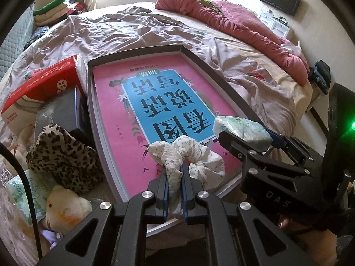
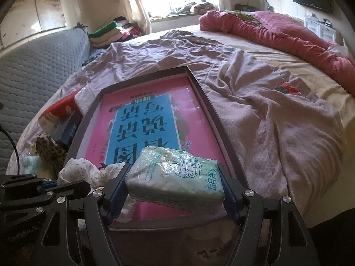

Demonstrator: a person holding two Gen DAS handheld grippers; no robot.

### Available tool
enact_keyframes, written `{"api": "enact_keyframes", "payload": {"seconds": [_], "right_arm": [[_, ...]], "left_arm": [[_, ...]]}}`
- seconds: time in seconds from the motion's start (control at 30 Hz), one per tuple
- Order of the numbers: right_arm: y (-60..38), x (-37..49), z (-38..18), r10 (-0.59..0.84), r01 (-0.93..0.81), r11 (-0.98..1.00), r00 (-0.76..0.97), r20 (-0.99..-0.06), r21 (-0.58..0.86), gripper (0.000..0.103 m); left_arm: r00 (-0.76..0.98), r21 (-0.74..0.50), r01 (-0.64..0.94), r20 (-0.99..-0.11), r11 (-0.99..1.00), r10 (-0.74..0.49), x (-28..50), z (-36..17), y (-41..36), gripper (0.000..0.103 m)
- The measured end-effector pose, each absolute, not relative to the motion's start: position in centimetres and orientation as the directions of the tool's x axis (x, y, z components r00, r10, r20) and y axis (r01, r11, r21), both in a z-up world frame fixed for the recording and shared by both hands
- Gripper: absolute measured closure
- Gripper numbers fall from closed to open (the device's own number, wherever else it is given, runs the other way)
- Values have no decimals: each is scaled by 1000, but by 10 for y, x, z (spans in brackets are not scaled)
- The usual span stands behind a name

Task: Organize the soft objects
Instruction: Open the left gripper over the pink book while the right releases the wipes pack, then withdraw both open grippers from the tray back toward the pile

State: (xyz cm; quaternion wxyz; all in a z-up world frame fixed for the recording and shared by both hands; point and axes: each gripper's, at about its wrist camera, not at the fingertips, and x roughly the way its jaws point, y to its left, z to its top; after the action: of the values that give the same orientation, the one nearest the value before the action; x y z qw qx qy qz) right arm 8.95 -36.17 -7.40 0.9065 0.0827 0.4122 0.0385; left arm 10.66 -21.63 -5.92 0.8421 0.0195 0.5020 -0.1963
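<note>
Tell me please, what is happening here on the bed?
A person is sorting soft things with two tools. The left hand-held gripper is shut on a white floral cloth, and the right hand-held gripper clamps a tissue pack. Both hang over a shallow dark box lined with a pink book cover.

Open tray floor ahead, clutter crowding the bed's left edge

The dark tray [image 1: 133, 54] on the bed [image 2: 277, 115] has most of its pink book cover [image 1: 111, 102] bare toward the far rim; its near end is taken up by a floral cloth [image 1: 188, 155] and a tissue pack [image 2: 177, 177]. Along the tray's left wall stand a red box [image 1: 42, 88], a leopard-print cloth [image 1: 60, 153] and a plush toy [image 1: 66, 210], closing that side. Right of the tray, rumpled sheet lies free up to the red quilt [image 1: 233, 20].
</note>
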Motion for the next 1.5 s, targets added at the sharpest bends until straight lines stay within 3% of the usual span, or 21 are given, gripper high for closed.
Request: {"api": "enact_keyframes", "payload": {"seconds": [0.47, 0.83, 1.37, 1.5], "right_arm": [[-360, 89, -78, 104, 16, 989, 648, -755, 150, 27], [-360, 88, -75, 59, 32, 994, 659, -750, 107, 26], [-376, 78, -53, 25, 94, 987, 698, -715, 127, 23], [-381, 74, -47, 24, 106, 985, 710, -704, 140, 23]], "left_arm": [[417, -174, 341, -853, 924, -314, 106, -59, -214, 89], [433, -165, 354, -843, 921, -318, 103, -52, -213, 62], [474, -156, 353, -820, 923, -320, 93, -38, -201, 50], [489, -144, 359, -813, 922, -317, 89, -33, -201, 40]]}}
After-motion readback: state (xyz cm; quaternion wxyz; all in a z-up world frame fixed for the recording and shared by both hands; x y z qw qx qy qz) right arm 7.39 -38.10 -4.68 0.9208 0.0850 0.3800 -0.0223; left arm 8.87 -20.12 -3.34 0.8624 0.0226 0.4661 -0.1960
